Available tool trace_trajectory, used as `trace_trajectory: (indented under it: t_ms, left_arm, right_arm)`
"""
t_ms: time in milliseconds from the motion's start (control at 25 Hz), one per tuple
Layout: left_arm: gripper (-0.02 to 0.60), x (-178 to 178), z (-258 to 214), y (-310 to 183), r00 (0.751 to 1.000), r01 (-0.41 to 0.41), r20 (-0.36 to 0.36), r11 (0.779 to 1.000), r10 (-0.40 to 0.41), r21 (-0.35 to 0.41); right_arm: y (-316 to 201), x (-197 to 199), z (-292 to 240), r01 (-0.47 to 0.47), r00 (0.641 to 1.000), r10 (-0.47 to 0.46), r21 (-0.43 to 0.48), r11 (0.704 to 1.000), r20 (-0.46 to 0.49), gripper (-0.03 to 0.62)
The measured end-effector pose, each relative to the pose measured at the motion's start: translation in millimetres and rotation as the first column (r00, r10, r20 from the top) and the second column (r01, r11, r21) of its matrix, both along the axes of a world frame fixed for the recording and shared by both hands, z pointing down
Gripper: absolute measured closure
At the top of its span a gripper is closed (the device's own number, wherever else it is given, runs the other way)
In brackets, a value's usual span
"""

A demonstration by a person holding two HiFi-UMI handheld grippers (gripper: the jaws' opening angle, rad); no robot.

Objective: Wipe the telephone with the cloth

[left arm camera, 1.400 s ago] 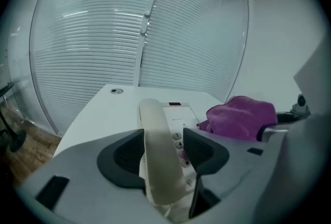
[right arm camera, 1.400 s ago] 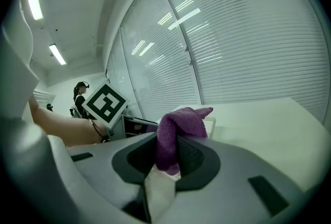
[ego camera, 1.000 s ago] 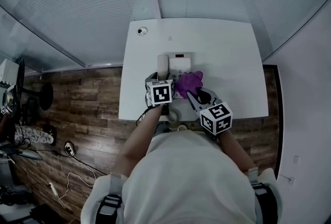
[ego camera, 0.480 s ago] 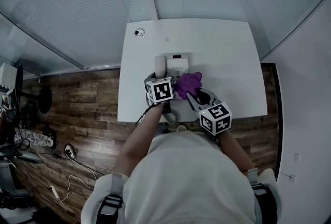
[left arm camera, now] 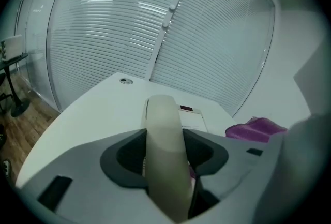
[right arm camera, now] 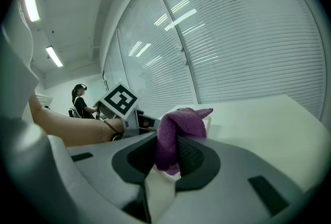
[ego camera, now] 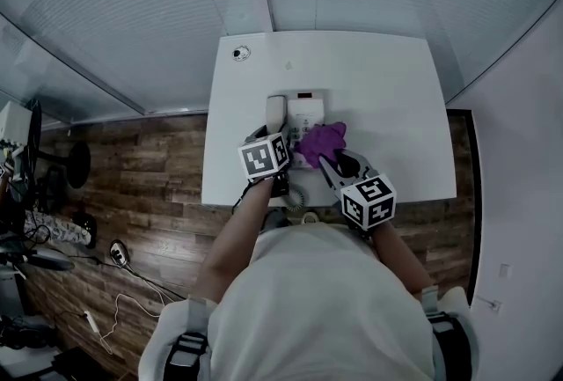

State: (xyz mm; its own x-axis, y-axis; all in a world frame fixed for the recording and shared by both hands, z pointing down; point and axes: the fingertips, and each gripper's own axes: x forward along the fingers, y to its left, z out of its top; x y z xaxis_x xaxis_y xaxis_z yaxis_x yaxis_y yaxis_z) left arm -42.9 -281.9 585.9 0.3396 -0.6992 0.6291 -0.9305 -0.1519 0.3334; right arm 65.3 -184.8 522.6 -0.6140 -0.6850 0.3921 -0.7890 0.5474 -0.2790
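White table (ego camera: 387, 106) under us, blinds (ego camera: 132, 10) beyond at 12 o'clock, and we are gripping with both tools. Our left gripper (left arm camera: 165, 160) is clamping the handset (left arm camera: 161, 117), which is lying along the 9 o'clock side of the telephone (ego camera: 308, 113). Our right gripper (right arm camera: 168, 161) is pinching the purple cloth (right arm camera: 180, 122), and that cloth is bunching against the telephone at its 5 o'clock corner, near the table's front edge.

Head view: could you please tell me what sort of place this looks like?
Probably an office or test room: a white table carries a desk telephone, slatted window blinds line the walls, and cables lie on the wood-pattern floor.
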Motion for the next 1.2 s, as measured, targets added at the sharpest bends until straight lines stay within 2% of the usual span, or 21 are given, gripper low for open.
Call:
trace_trajectory:
  t_ms: [240,400,520,680,880,1000,1120,1200]
  left_arm:
    - [0.362,-2,-10,10,0.993,-0.004,-0.118,1.000,0.007,0.024]
    - [0.362,-4,-21,16,0.970,-0.001,-0.244,0.999,0.013,0.047]
    - [0.362,-3,-34,21,0.930,-0.001,-0.367,0.997,0.029,0.077]
    - [0.362,-1,-51,31,0.876,-0.027,-0.474,0.992,0.084,0.127]
    - [0.361,3,-71,42,0.775,-0.041,-0.618,0.986,0.134,0.163]
    - [0.360,7,-79,51,0.729,-0.055,-0.666,0.983,0.159,0.174]
    - [0.360,13,-84,63,0.706,-0.092,-0.678,0.975,0.206,0.200]
    - [0.362,17,-85,67,0.679,-0.106,-0.700,0.973,0.223,0.207]
  right_arm:
    - [-1,3,-1,-0.012,1.000,0.012,0.004,1.000,0.001,0.496]
    - [-4,4,-4,-0.020,1.000,0.020,0.012,1.000,0.002,0.496]
    - [-8,7,-5,-0.031,1.000,0.031,0.014,0.999,0.004,0.496]
    - [-13,8,-9,-0.037,0.999,0.037,0.030,0.999,0.007,0.496]
    - [-23,9,-22,-0.041,0.999,0.040,0.061,0.997,0.019,0.496]
    - [-27,7,-33,-0.040,0.999,0.037,0.083,0.996,0.036,0.496]
    - [-31,3,-41,-0.033,0.998,0.029,0.104,0.994,0.047,0.496]
    - [-36,0,-45,-0.030,0.998,0.024,0.116,0.993,0.051,0.496]
